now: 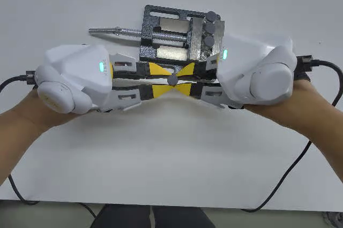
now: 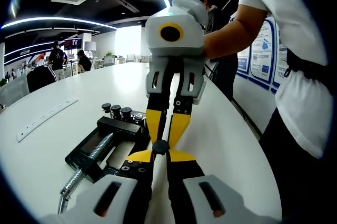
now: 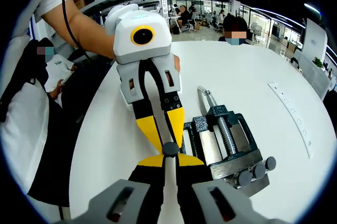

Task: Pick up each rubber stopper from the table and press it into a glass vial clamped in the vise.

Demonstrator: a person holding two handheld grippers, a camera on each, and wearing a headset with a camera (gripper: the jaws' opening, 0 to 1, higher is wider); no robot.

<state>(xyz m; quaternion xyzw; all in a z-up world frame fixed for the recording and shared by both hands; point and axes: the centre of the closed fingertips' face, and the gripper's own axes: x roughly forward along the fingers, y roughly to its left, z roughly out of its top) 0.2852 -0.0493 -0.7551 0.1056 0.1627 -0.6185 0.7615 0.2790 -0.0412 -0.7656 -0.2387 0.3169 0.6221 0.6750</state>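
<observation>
A small dark rubber stopper [image 1: 172,80] hangs just above the white table, in front of the black vise [image 1: 169,35]. My left gripper [image 1: 163,80] comes in from the left and my right gripper [image 1: 181,80] from the right. Their yellow fingertips meet nose to nose, and both pairs of jaws are pinched on the stopper [image 2: 160,146] [image 3: 170,149]. Several glass vials [image 1: 209,34] stand in a row in the vise's right end, each with a dark stopper on top. That row of vials [image 2: 122,111] [image 3: 257,171] lies beside the grippers in both gripper views.
The vise's screw handle [image 1: 107,31] sticks out to the left. A flat ruler [image 3: 292,113] lies farther off on the table. Cables [image 1: 292,169] trail from both grippers toward the near edge. People stand and sit beyond the table.
</observation>
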